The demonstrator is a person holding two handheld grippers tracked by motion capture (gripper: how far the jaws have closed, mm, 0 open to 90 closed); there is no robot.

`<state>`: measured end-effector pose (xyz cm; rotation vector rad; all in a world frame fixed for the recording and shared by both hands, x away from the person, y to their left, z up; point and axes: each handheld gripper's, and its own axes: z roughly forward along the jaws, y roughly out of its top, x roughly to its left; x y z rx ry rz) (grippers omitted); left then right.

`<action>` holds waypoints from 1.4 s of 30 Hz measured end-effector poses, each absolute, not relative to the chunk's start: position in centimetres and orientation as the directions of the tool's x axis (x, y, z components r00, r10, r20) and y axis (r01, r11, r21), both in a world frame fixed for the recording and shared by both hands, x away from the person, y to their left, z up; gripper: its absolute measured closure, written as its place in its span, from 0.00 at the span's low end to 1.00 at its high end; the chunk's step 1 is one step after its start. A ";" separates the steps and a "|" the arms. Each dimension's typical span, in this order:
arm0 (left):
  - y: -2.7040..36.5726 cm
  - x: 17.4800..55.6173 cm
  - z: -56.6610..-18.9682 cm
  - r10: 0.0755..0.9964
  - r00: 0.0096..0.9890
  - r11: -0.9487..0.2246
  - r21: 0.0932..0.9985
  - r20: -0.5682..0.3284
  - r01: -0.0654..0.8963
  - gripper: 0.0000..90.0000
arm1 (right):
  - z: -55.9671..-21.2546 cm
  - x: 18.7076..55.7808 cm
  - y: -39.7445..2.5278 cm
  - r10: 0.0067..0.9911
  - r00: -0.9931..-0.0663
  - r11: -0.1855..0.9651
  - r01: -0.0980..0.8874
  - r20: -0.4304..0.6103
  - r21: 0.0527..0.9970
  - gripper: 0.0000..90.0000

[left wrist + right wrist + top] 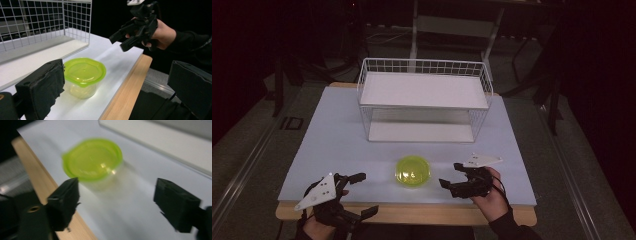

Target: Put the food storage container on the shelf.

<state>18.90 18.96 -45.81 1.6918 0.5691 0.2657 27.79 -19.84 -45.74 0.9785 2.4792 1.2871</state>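
On the pale table (337, 135) before a white wire shelf rack (424, 100), both grippers, left (362, 195) and right (451, 175), flank the lime-lidded clear plastic tub (412, 171) with jaws wide, seemingly approaching; closing in squarely comes next.

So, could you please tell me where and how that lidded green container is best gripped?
Probably across its clear body, just under the lid rim. The container stands upright, and its green lid overhangs the narrower tub, so it should stop upward slip. The right gripper, open and level with it, could come in sideways from the right.
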 end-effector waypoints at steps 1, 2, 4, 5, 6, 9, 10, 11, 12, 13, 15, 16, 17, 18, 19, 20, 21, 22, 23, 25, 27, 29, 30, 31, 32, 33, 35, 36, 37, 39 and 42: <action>18.9 19.0 -45.5 0.501 0.854 -0.113 0.969 -0.136 0.220 0.02 | -45.4 27.6 -19.8 0.623 -0.769 0.389 0.464 0.144 0.796 0.18; 18.9 19.1 -45.3 0.496 0.857 -0.108 0.970 -0.137 0.218 0.02 | -45.0 27.4 -19.8 0.622 -0.771 0.382 0.455 0.140 0.804 0.17; 18.9 19.1 -45.3 0.496 0.857 -0.108 0.970 -0.137 0.218 0.02 | -44.7 27.3 -19.8 0.622 -0.771 0.374 0.448 0.138 0.812 0.16; 18.5 19.4 -44.3 0.476 0.869 -0.130 0.966 -0.135 0.222 0.02 | -43.9 27.1 -19.7 0.619 -0.774 0.362 0.430 0.131 0.827 0.16; 18.3 19.5 -44.1 0.477 0.870 -0.139 0.966 -0.128 0.219 0.02 | -43.6 27.1 -19.7 0.619 -0.775 0.358 0.422 0.126 0.833 0.16; 18.0 20.3 -43.5 0.466 0.872 -0.149 0.958 -0.150 0.245 0.02 | -42.6 27.0 -19.7 0.602 -0.794 0.365 0.367 0.084 0.856 0.16; 17.9 20.7 -43.2 0.452 0.878 -0.155 0.955 -0.158 0.252 0.02 | -42.4 27.1 -19.6 0.597 -0.799 0.367 0.349 0.069 0.862 0.17; 17.8 20.9 -42.9 0.463 0.872 -0.159 0.953 -0.158 0.257 0.02 | -42.1 27.1 -19.5 0.591 -0.805 0.381 0.331 0.048 0.863 0.17; 17.7 21.1 -42.7 0.463 0.872 -0.158 0.953 -0.159 0.257 0.02 | -41.9 27.1 -19.4 0.588 -0.809 0.390 0.315 0.030 0.866 0.17; 17.5 21.4 -42.4 0.461 0.874 -0.164 0.953 -0.155 0.256 0.02 | -41.7 27.0 -19.3 0.588 -0.809 0.393 0.307 0.020 0.867 0.17; 17.3 21.8 -41.8 0.460 0.875 -0.180 0.949 -0.152 0.260 0.02 | -41.3 27.1 -19.0 0.588 -0.809 0.419 0.286 -0.018 0.862 0.17; 17.1 22.2 -41.5 0.460 0.873 -0.186 0.945 -0.159 0.270 0.02 | -41.2 27.1 -19.0 0.586 -0.811 0.416 0.291 -0.009 0.861 0.17; 16.9 22.5 -41.3 0.459 0.873 -0.189 0.942 -0.166 0.279 0.02 | -41.1 27.3 -18.9 0.591 -0.807 0.406 0.311 0.013 0.859 0.17; 16.8 22.7 -41.2 0.460 0.872 -0.190 0.941 -0.166 0.280 0.02 | -41.0 27.5 -18.8 0.593 -0.804 0.397 0.324 0.030 0.859 0.17; 16.7 23.1 -41.0 0.455 0.874 -0.197 0.938 -0.172 0.286 0.02 | -41.0 27.6 -18.8 0.595 -0.803 0.392 0.335 0.042 0.857 0.16; 16.5 23.4 -41.0 0.456 0.873 -0.201 0.935 -0.174 0.292 0.02 | -40.9 27.9 -18.7 0.598 -0.799 0.386 0.358 0.065 0.850 0.16; 16.5 23.4 -41.0 0.456 0.873 -0.201 0.935 -0.174 0.292 0.02 | -40.9 27.9 -18.7 0.598 -0.799 0.386 0.358 0.065 0.850 0.16; 16.4 23.6 -41.0 0.459 0.871 -0.203 0.934 -0.176 0.296 0.02 | -40.9 28.1 -18.7 0.603 -0.794 0.377 0.367 0.076 0.850 0.16; 16.1 24.1 -41.2 0.465 0.866 -0.214 0.926 -0.184 0.311 0.02 | -41.0 28.3 -18.6 0.603 -0.794 0.373 0.373 0.084 0.850 0.16; 15.7 24.6 -41.5 0.478 0.857 -0.222 0.918 -0.192 0.329 0.02 | -41.2 28.6 -18.4 0.613 -0.784 0.365 0.386 0.093 0.847 0.15; 15.5 24.9 -41.7 0.482 0.854 -0.230 0.912 -0.196 0.339 0.02 | -41.4 29.0 -18.2 0.621 -0.780 0.379 0.389 0.081 0.840 0.14; 15.0 25.6 -42.2 0.507 0.835 -0.229 0.901 -0.212 0.368 0.02 | -41.6 29.2 -18.0 0.631 -0.771 0.372 0.403 0.091 0.836 0.14; 14.8 25.8 -42.3 0.518 0.827 -0.223 0.900 -0.216 0.374 0.02 | -42.0 29.6 -17.9 0.636 -0.762 0.354 0.426 0.119 0.832 0.14; 14.7 26.1 -42.4 0.522 0.824 -0.222 0.898 -0.221 0.381 0.02 | -42.2 29.8 -17.9 0.641 -0.757 0.352 0.433 0.124 0.830 0.14; 14.5 26.3 -42.6 0.530 0.818 -0.216 0.896 -0.226 0.388 0.02 | -42.4 29.9 -17.8 0.643 -0.755 0.353 0.440 0.127 0.826 0.14; 14.4 26.5 -42.7 0.536 0.812 -0.216 0.893 -0.230 0.395 0.02 | -42.6 30.1 -17.8 0.645 -0.753 0.354 0.445 0.129 0.823 0.15; 14.2 27.0 -43.0 0.542 0.802 -0.212 0.882 -0.252 0.420 0.02 | -42.9 30.3 -17.8 0.647 -0.748 0.346 0.457 0.144 0.820 0.16; 14.0 27.3 -43.1 0.542 0.795 -0.207 0.874 -0.272 0.440 0.02 | -43.2 30.4 -17.8 0.650 -0.744 0.342 0.466 0.153 0.816 0.16; 13.9 27.4 -43.2 0.548 0.788 -0.203 0.870 -0.280 0.450 0.02 | -43.3 30.5 -17.8 0.653 -0.742 0.342 0.470 0.154 0.814 0.17; 13.5 27.8 -43.6 0.569 0.762 -0.212 0.840 -0.310 0.500 0.03 | -43.7 30.6 -17.6 0.661 -0.733 0.344 0.483 0.157 0.806 0.17; 13.0 28.1 -44.4 0.591 0.730 -0.213 0.806 -0.344 0.553 0.04 | -44.2 30.8 -17.5 0.675 -0.719 0.340 0.500 0.163 0.796 0.23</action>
